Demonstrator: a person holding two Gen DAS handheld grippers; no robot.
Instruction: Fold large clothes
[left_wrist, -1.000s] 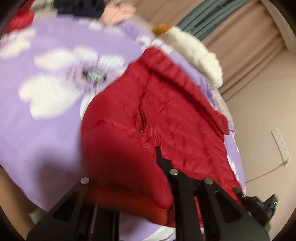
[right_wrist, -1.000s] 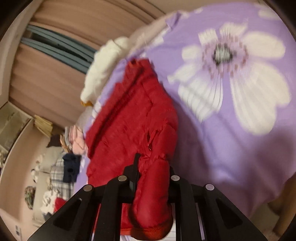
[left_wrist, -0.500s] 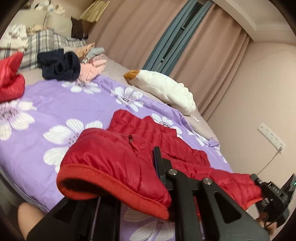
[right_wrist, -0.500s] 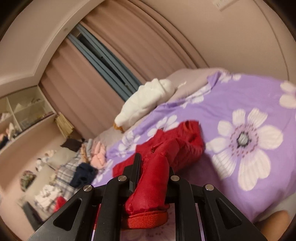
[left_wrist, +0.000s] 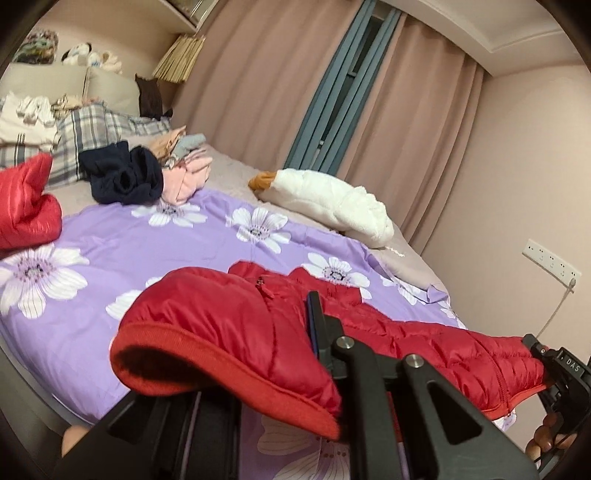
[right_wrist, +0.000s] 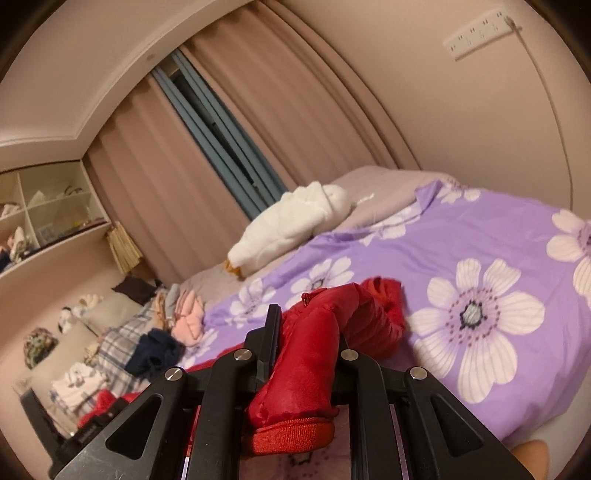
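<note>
A red puffer jacket hangs between both grippers above the purple flowered bedspread. My left gripper is shut on one hem corner with its ribbed red band; the left finger is hidden under the fabric. My right gripper is shut on the other hem corner; it also shows at the right edge of the left wrist view. The far part of the jacket still rests on the bed.
A white fleece garment lies at the bed's far side. A heap of dark blue and pink clothes and plaid pillows are at the head. Another red garment lies at the left. Curtains and a wall socket stand behind.
Both grippers have lifted the jacket's hem up off the bed and tilted from looking down at the bedspread to looking across the room. Both stayed shut on the jacket.
</note>
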